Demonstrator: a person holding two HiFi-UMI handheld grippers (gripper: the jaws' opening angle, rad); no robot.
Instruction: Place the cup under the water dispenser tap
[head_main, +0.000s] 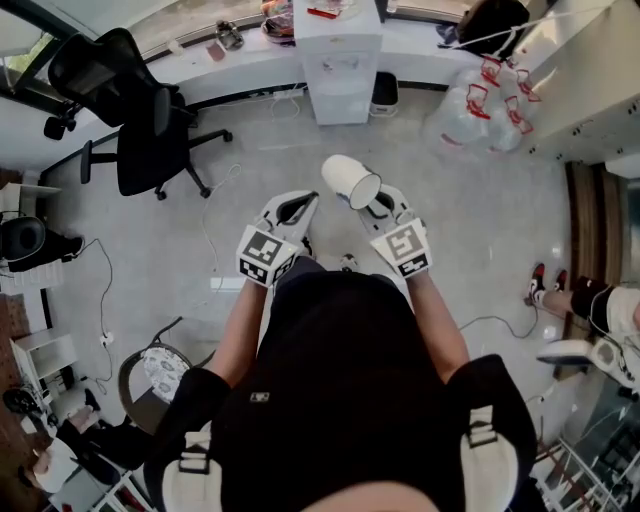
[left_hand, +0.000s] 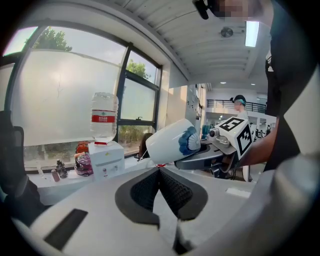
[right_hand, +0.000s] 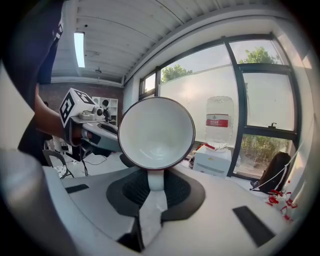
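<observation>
A white cup (head_main: 350, 181) with a blue flower print hangs tilted in the air, mouth turned sideways. My right gripper (head_main: 375, 203) is shut on its handle. In the right gripper view the cup (right_hand: 156, 132) shows its empty inside, with the handle pinched between the pads of the right gripper (right_hand: 156, 182). My left gripper (head_main: 295, 208) is level beside it, jaws shut on nothing. From the left gripper (left_hand: 160, 172) the cup (left_hand: 172, 142) is up to the right. The white water dispenser (head_main: 340, 60) with a bottle (left_hand: 104, 117) on top stands ahead by the window.
A black office chair (head_main: 135, 110) stands to the left on the floor. Clear plastic bags (head_main: 475, 105) with red handles lie right of the dispenser. Cables run across the floor. A seated person's legs (head_main: 590, 300) reach in at the right edge.
</observation>
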